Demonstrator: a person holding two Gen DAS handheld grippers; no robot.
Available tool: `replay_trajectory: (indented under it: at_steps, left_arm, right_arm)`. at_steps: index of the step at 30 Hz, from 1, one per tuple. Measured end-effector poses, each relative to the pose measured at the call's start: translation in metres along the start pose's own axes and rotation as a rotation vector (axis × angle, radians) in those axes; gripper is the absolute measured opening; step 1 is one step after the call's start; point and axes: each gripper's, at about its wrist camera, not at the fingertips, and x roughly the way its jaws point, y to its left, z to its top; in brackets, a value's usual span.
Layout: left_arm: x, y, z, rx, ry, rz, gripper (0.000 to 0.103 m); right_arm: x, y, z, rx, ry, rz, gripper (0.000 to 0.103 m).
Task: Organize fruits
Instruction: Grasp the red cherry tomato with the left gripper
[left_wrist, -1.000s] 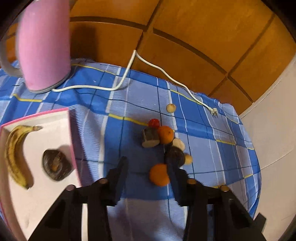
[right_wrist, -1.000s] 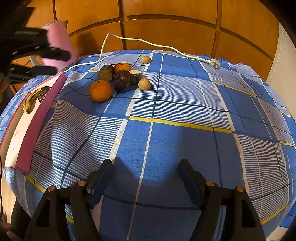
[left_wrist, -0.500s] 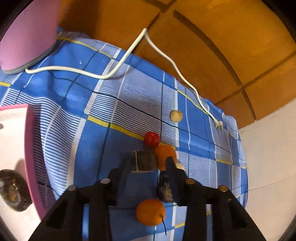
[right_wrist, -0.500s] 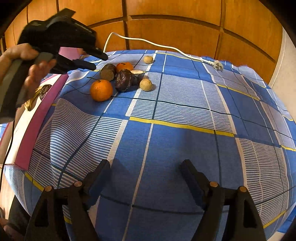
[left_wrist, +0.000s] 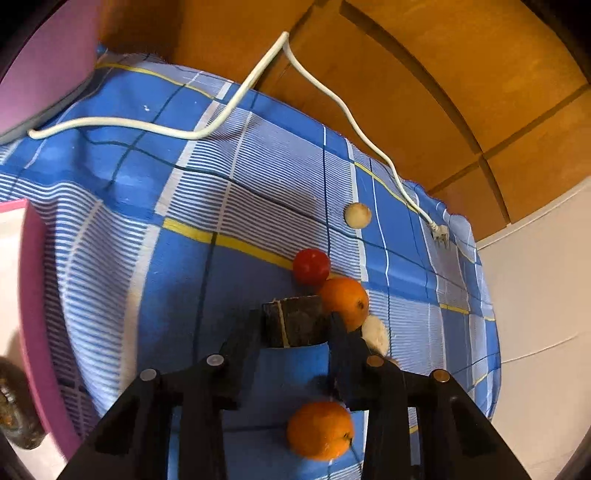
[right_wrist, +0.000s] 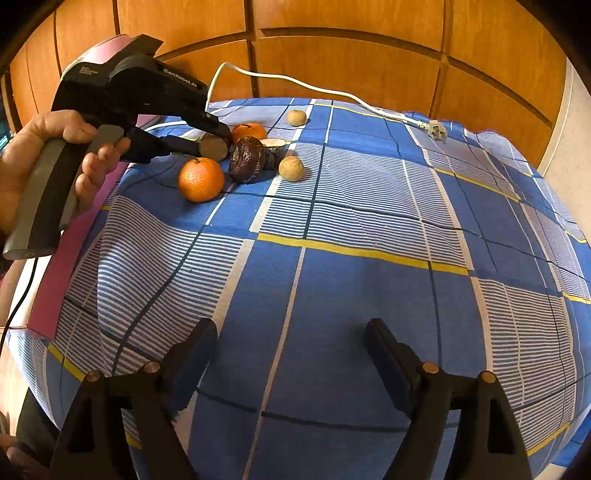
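Note:
My left gripper (left_wrist: 293, 328) has its fingers on both sides of a dark brown cut fruit piece (left_wrist: 295, 325), jaws touching or almost touching it; from the right wrist view it (right_wrist: 213, 147) sits between the tips. Around it lie an orange (left_wrist: 345, 302), a red fruit (left_wrist: 311, 266), a pale round fruit (left_wrist: 357, 216) and a nearer orange (left_wrist: 319, 430). A dark wrinkled fruit (right_wrist: 246, 159) and a tan round fruit (right_wrist: 291, 168) lie beside them. My right gripper (right_wrist: 290, 349) is open and empty over the near cloth.
A pink-edged white tray (left_wrist: 31, 295) is at the left with a dark fruit (left_wrist: 14, 413) in it. A pink kettle (left_wrist: 40, 62) stands at the back left. Its white cord (left_wrist: 221, 118) and plug (right_wrist: 436, 130) cross the blue checked tablecloth (right_wrist: 351, 258).
My left gripper moved forward from beside the tray past the near orange, and its fingers now bracket the dark cut fruit piece. My right gripper stayed put and open.

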Motion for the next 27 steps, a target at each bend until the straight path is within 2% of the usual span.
replay_trajectory:
  at_steps: [4, 8, 11, 15, 18, 22, 25, 27]
  left_arm:
    - [-0.015, 0.001, -0.011, 0.082, -0.010, 0.070, 0.036]
    - [-0.026, 0.003, -0.022, 0.124, -0.008, 0.083, 0.036]
    - [-0.028, 0.003, -0.028, 0.137, -0.009, 0.090, 0.036]
    - [-0.026, 0.003, -0.032, 0.131, 0.001, 0.077, 0.036]
    - [-0.022, 0.002, -0.032, 0.128, 0.001, 0.072, 0.037]
    - [-0.020, 0.007, -0.024, 0.092, 0.004, 0.052, 0.039]
    - [-0.019, 0.009, -0.018, 0.096, 0.013, 0.044, 0.041]
    - [-0.016, 0.009, -0.017, 0.096, 0.028, 0.039, 0.043]
  right_arm:
    - [-0.001, -0.004, 0.004, 0.010, 0.016, 0.011, 0.083]
    - [-0.004, -0.016, 0.014, 0.056, 0.013, 0.055, 0.080]
    - [-0.003, -0.025, 0.028, 0.098, 0.007, 0.079, 0.071]
    - [0.002, -0.030, 0.049, 0.100, -0.008, 0.070, 0.051]
    - [0.005, -0.030, 0.065, 0.104, -0.012, 0.092, 0.043]
    - [0.008, -0.013, 0.083, 0.063, -0.007, 0.218, 0.042]
    - [0.016, 0.008, 0.090, 0.001, -0.015, 0.224, 0.042]
    - [0.023, 0.012, 0.095, 0.019, -0.005, 0.245, 0.042]
